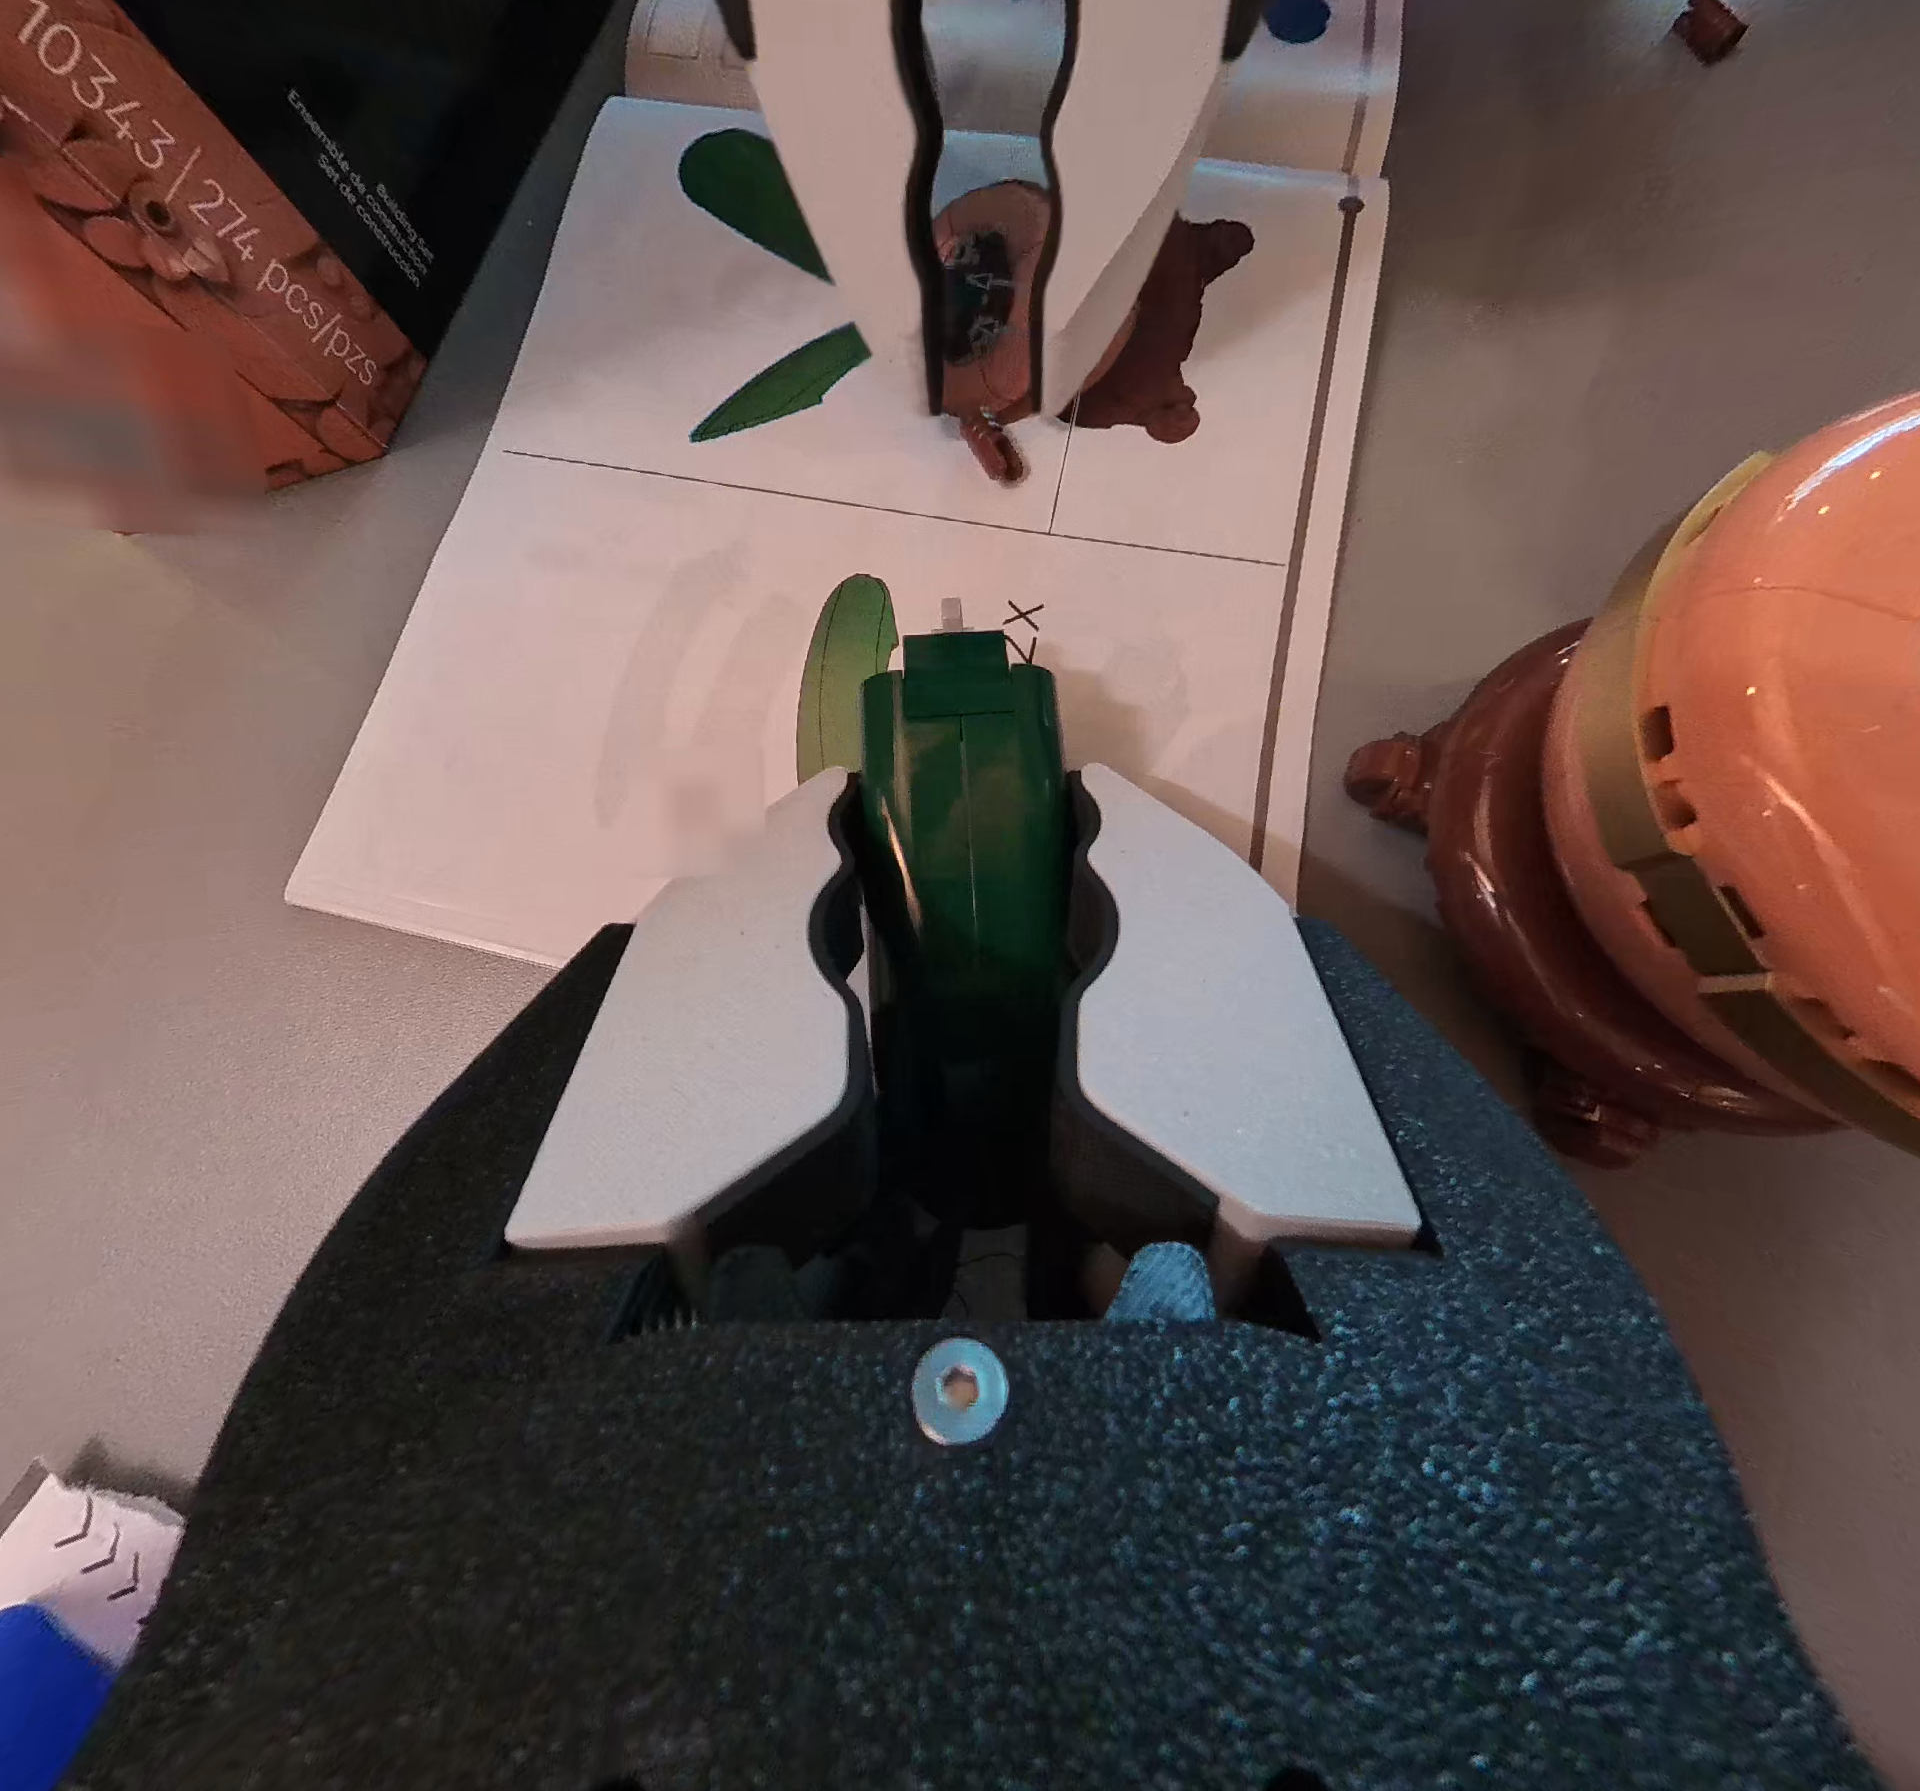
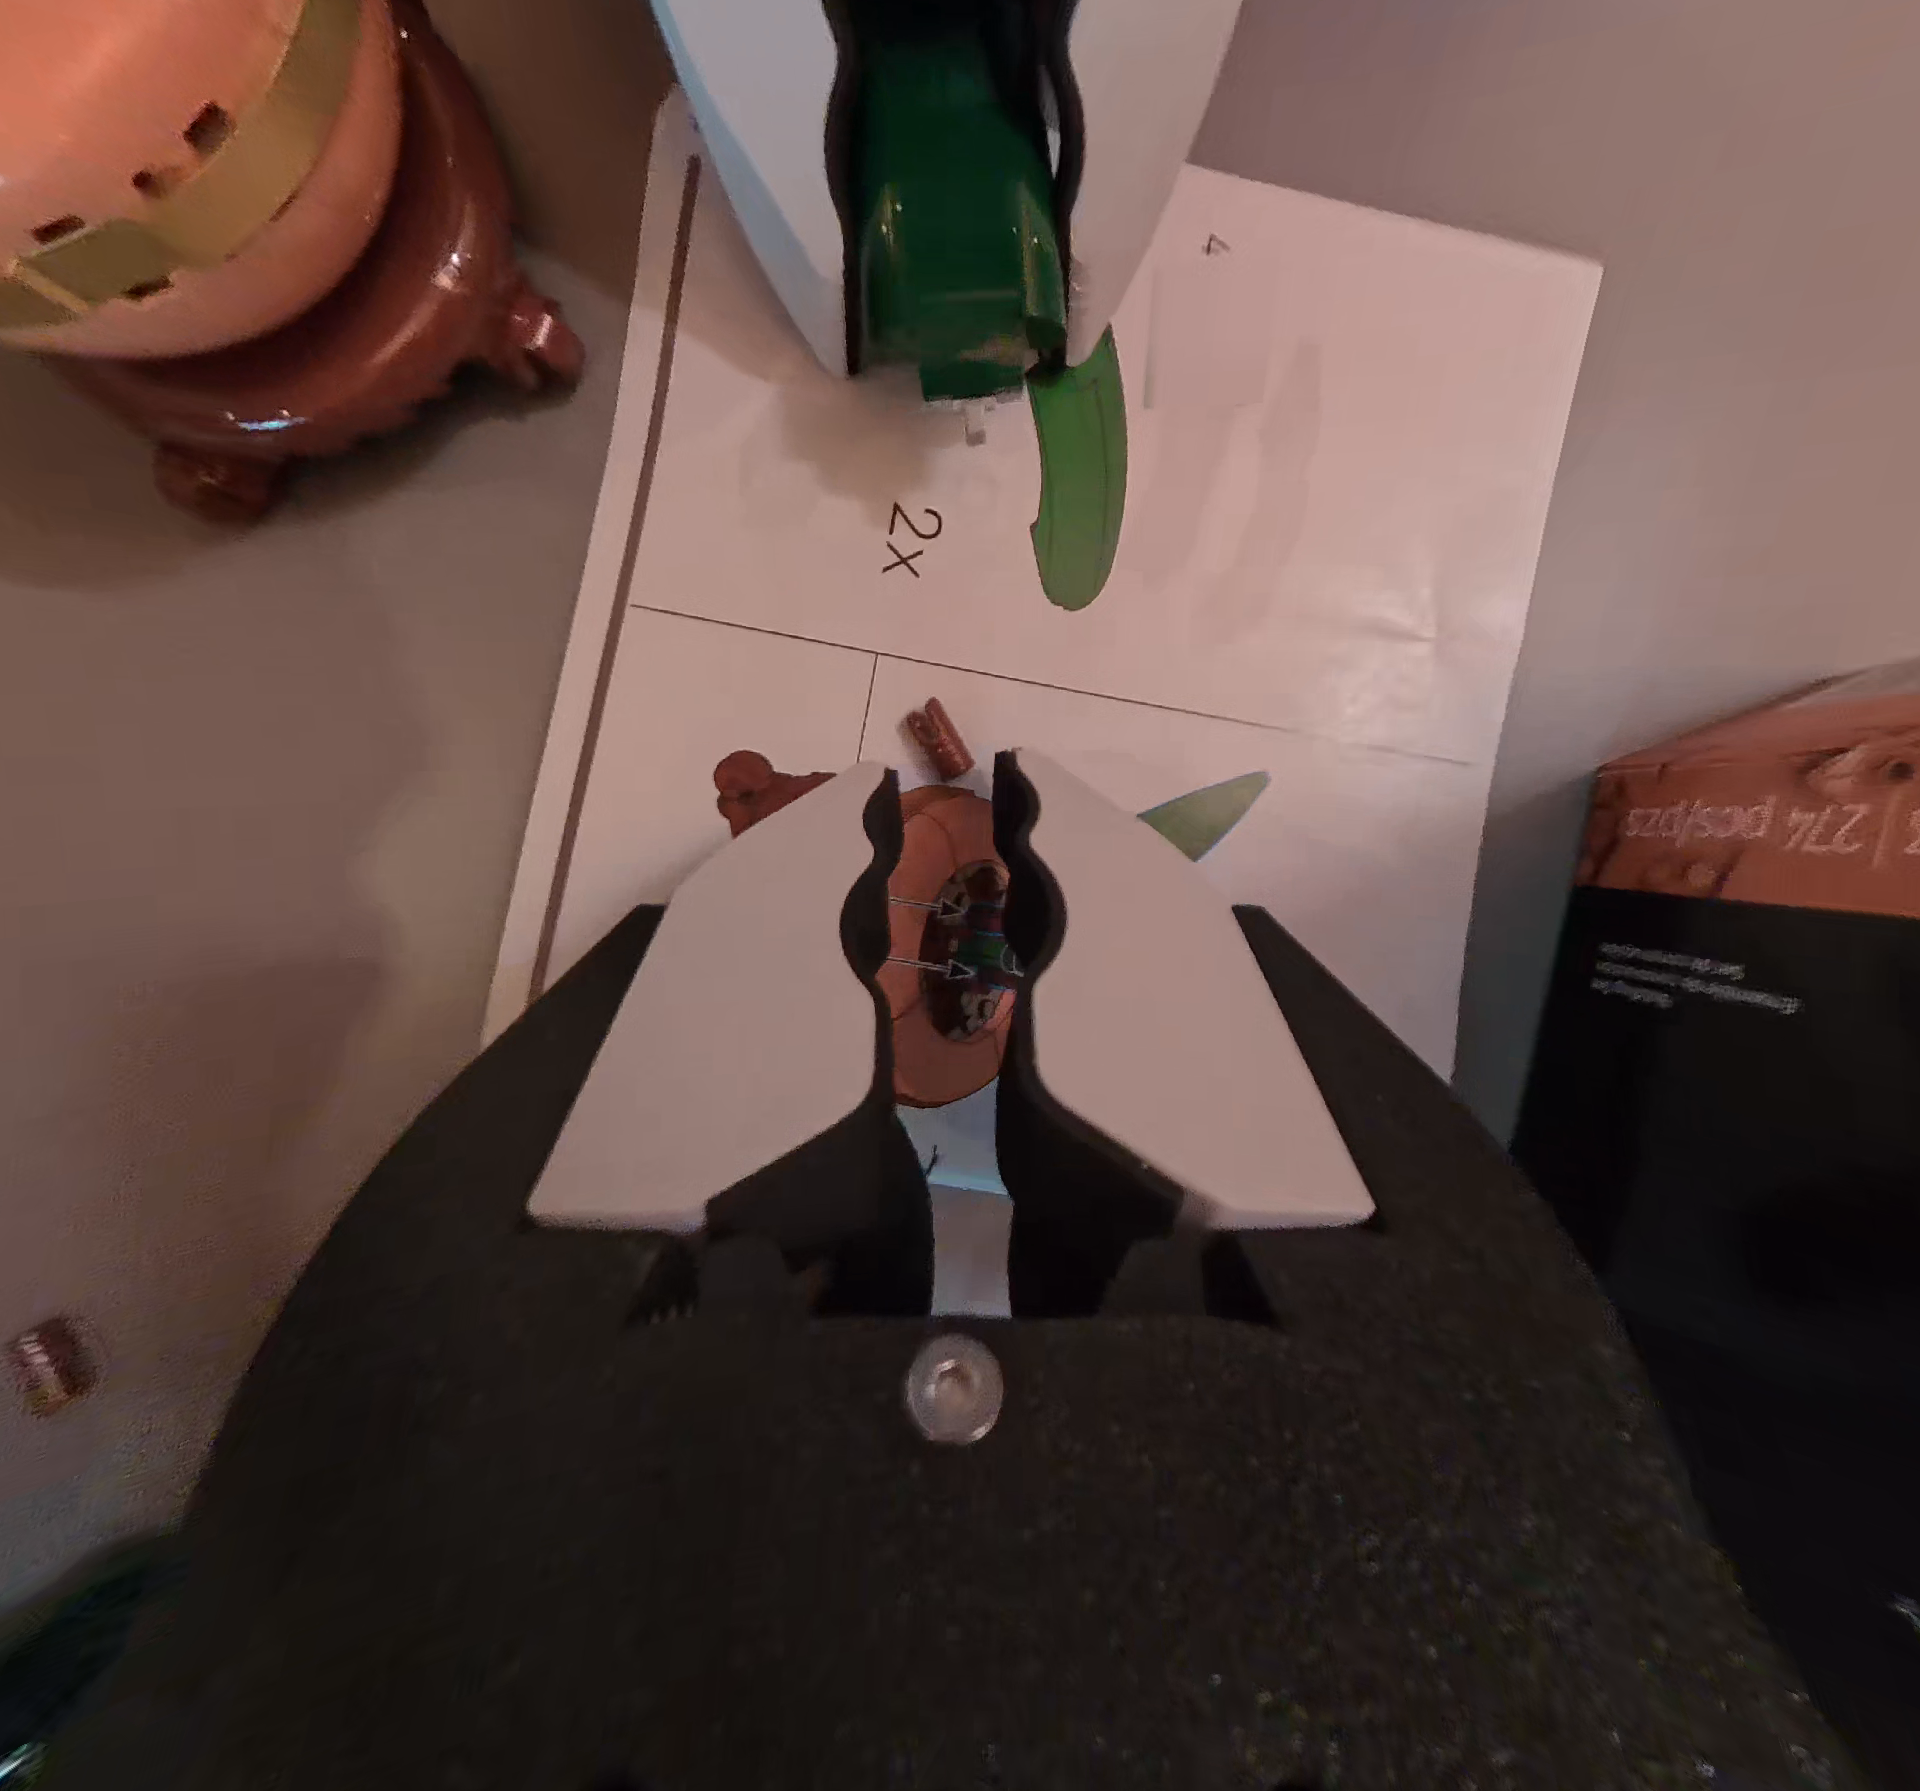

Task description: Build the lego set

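My left gripper [image 1: 961, 796] is shut on a dark green leaf piece [image 1: 961, 858], which sticks out past the fingertips above the open instruction booklet [image 1: 644, 702]. It also shows in the right wrist view [image 2: 956, 359], with the leaf [image 2: 951, 235] in it. My right gripper [image 2: 940, 775] is open by a narrow gap and empty, low over the booklet [image 2: 1299, 515]. A small brown piece [image 2: 938, 733] lies on the page just ahead of its tips. In the left wrist view the right gripper [image 1: 987, 406] points down at that piece [image 1: 992, 448].
A pink pot on a brown base [image 1: 1662, 858] [image 2: 239, 214] stands beside the booklet. The set's box [image 1: 177, 183] [image 2: 1745, 1014] stands on the other side. Another small brown piece [image 1: 1709, 22] [image 2: 47, 1362] lies loose on the grey table. Across from one pair of fingers to the other is roughly 8 cm.
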The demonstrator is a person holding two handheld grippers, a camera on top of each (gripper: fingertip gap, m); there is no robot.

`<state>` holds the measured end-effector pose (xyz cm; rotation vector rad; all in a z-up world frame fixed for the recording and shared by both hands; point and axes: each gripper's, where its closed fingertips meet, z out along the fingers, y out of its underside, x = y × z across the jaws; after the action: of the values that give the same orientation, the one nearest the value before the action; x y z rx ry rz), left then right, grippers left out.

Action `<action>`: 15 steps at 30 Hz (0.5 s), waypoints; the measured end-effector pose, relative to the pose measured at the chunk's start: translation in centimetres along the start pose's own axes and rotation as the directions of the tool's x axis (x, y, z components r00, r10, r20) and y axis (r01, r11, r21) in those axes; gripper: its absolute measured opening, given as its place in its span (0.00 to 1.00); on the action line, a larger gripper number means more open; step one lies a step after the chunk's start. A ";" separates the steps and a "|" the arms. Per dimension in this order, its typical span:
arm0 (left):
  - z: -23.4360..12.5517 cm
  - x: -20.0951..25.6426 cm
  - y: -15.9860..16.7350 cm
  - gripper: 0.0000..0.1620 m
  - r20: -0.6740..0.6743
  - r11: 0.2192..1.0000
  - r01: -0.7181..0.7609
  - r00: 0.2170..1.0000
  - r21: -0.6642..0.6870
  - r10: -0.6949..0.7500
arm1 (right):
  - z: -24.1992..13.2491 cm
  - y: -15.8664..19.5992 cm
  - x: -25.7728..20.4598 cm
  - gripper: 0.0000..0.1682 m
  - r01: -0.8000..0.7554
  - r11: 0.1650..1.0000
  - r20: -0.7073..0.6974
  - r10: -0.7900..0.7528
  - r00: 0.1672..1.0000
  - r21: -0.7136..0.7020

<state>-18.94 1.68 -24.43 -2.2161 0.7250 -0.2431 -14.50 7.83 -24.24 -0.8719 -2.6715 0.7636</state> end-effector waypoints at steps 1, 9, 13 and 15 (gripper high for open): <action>0.0 0.0 0.0 0.22 0.000 1.000 0.000 1.000 0.001 0.000 | 0.0 -0.1 0.1 0.09 0.038 0.999 -0.020 -0.038 0.999 0.006; 0.0 0.0 0.0 0.22 -0.002 1.000 -0.008 1.000 0.009 0.008 | 0.9 -0.8 0.0 0.05 0.335 0.942 -0.052 -0.334 0.941 0.020; 0.0 0.0 0.0 0.22 -0.003 1.000 -0.008 1.000 0.009 0.008 | 1.0 -1.0 0.1 0.03 0.201 0.979 -0.001 -0.202 0.979 0.032; 0.0 0.0 0.0 0.22 0.000 1.000 -0.009 1.000 0.008 0.009 | 0.8 -1.2 0.0 0.03 0.114 0.992 0.020 -0.115 0.993 0.051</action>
<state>-18.94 1.66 -24.39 -2.2048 0.7326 -0.2413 -15.42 6.67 -24.27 -0.6950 -2.6825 0.8142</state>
